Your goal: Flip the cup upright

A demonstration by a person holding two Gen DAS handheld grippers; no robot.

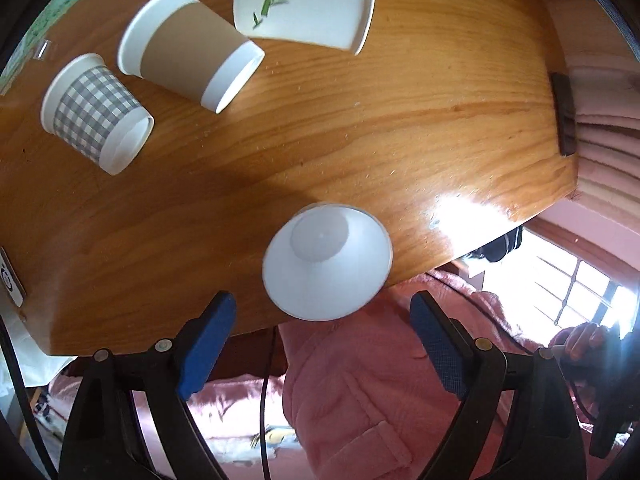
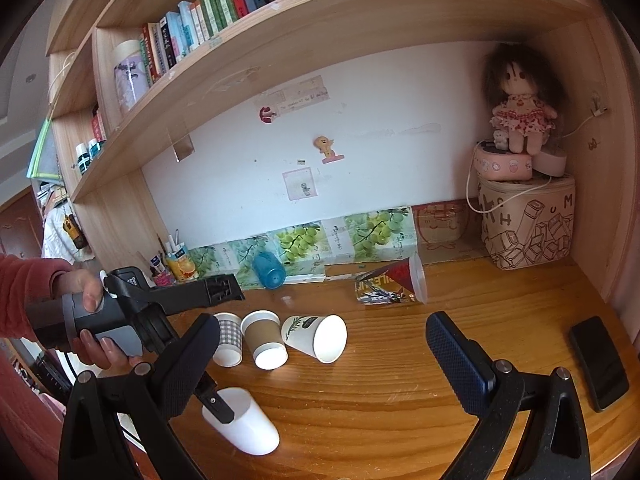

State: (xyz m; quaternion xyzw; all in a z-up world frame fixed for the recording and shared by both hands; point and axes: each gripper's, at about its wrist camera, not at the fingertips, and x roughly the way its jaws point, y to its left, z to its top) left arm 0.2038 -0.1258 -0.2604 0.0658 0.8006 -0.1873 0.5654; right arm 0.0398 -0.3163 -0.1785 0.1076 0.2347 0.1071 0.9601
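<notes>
A plain white cup (image 1: 326, 264) lies on its side near the front edge of the wooden desk (image 1: 360, 120); it also shows in the right wrist view (image 2: 244, 424). My left gripper (image 1: 320, 344) is open, its blue fingers (image 1: 208, 344) just behind the cup and not touching it. In the right wrist view the left gripper's finger (image 2: 214, 400) hangs at the cup's near end. My right gripper (image 2: 320, 364) is open and empty, held above the desk (image 2: 400, 400) to the right of the cup.
A checked cup (image 1: 96, 112), a brown-sleeved cup (image 1: 188, 48) and a leaf-print cup (image 1: 304, 4) lie on their sides farther back. A blue cup (image 2: 269, 270) and a red patterned cup (image 2: 394, 284) lie near the wall. A black phone (image 2: 598, 360) lies at the right.
</notes>
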